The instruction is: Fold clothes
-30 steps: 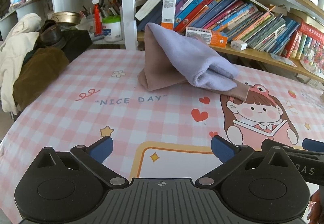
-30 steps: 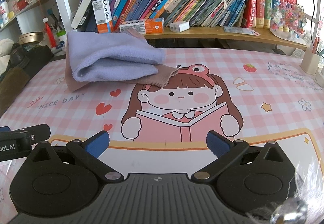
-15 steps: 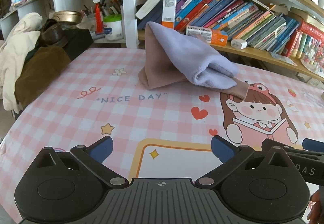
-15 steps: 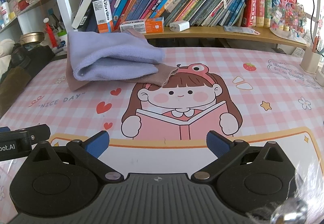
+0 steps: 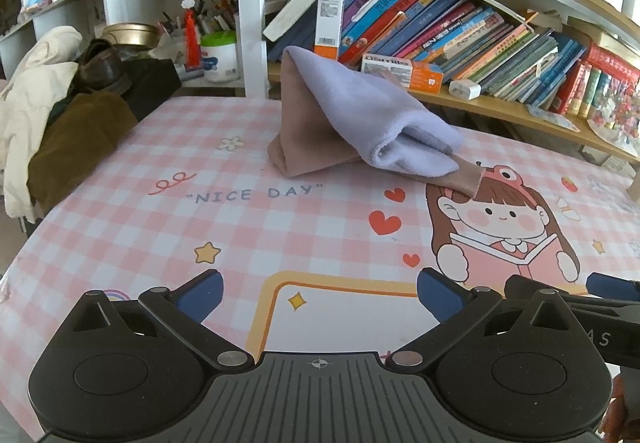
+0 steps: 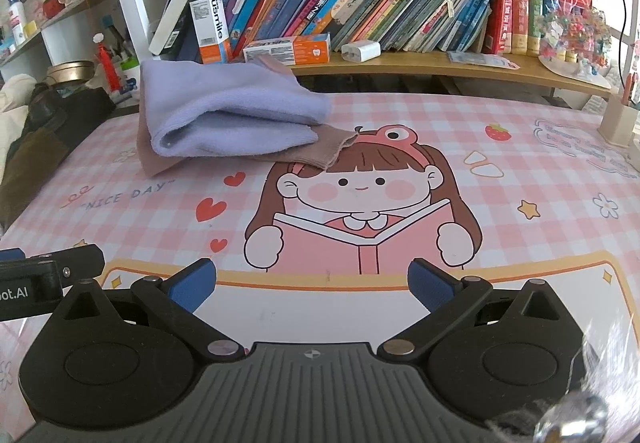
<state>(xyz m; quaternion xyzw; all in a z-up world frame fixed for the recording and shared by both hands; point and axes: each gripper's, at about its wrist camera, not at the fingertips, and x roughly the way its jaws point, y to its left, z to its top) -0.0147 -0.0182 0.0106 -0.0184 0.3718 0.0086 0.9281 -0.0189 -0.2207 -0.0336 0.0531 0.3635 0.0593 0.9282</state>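
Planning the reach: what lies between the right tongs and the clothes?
Only bare printed tablecloth, in the right wrist view, between right tongs and clothes.

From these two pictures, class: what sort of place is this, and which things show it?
Probably a study corner in a home: a bookshelf crammed with books, pens in a pot, and a table under a cartoon cloth, with folded cloths on it.

Two folded cloths: one lavender [image 5: 372, 115], one brown [image 5: 308, 151].
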